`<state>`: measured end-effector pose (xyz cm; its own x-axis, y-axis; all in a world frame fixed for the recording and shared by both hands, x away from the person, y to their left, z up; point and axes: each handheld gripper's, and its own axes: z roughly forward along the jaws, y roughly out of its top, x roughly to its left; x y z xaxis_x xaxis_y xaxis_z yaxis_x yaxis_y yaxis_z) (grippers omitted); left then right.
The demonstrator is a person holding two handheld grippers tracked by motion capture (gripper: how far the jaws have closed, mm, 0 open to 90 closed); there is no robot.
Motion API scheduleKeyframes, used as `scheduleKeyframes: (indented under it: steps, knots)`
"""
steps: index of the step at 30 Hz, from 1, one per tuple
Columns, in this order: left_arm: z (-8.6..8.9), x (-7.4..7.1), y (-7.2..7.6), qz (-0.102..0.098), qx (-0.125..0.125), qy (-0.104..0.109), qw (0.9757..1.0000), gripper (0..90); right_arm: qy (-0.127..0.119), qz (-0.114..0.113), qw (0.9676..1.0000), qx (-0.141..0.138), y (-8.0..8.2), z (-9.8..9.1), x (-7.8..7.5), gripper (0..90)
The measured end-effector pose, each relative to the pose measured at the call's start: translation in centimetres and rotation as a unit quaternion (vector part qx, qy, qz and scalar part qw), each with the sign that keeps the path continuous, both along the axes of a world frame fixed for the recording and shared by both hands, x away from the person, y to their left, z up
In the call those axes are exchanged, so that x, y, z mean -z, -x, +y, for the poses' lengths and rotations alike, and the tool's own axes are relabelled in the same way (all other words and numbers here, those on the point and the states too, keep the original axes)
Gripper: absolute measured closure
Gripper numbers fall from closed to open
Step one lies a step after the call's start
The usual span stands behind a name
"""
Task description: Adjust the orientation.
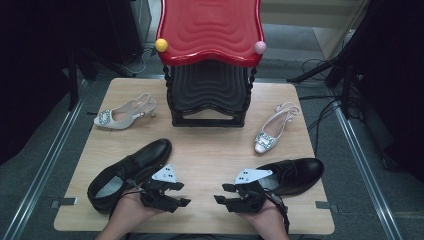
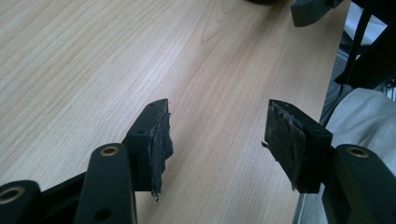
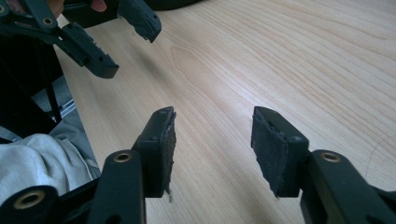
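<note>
Two black leather shoes lie near the table's front edge, one at the left [image 1: 131, 171] and one at the right [image 1: 296, 175]. Farther back rest two silver slingback heels, one at the left [image 1: 125, 115] and one at the right [image 1: 272, 131]. My left gripper [image 1: 182, 194] [image 2: 217, 135] is held beside the left black shoe, open, with bare wood between its pads. My right gripper [image 1: 223, 193] [image 3: 212, 140] faces it from beside the right black shoe, open and empty too. In the right gripper view the left gripper [image 3: 127, 49] shows at the upper left.
A shoe rack stands at the back centre of the wooden table [image 1: 210, 150], with a red top shelf [image 1: 210, 27] over a black lower shelf [image 1: 210, 90]. Yellow [image 1: 161, 45] and pink [image 1: 260, 47] knobs cap its front corners. Cables and dark stands flank the table.
</note>
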<state>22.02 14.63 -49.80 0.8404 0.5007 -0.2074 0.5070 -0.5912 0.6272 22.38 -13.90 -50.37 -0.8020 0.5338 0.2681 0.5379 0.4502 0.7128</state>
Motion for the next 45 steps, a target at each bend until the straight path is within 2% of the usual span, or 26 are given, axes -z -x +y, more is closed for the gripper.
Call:
scheduleKeyframes:
  steps: [9, 15, 31, 45]
  knots:
    - [0.0, 0.0, 0.0, 0.001, 0.003, -0.003, 1.0000, 40.2, 0.000, -0.001, 1.0000, 0.000, 0.0, -0.1, 0.0, 50.0]
    - [0.1, 0.0, 0.0, 0.003, 0.000, -0.002, 1.0000, 40.1, 0.011, -0.003, 0.9999, -0.003, 0.0, 0.0, 0.1, 47.9]
    - [0.3, -0.1, -0.1, 0.006, -0.002, -0.003, 1.0000, 40.5, 0.020, -0.006, 0.9998, -0.008, 0.1, 0.2, 0.2, 47.0]
    - [1.9, -1.2, -0.4, 0.005, -0.016, -0.002, 0.9999, 40.5, 0.026, -0.006, 0.9996, -0.012, 0.1, 0.3, 0.2, 46.4]
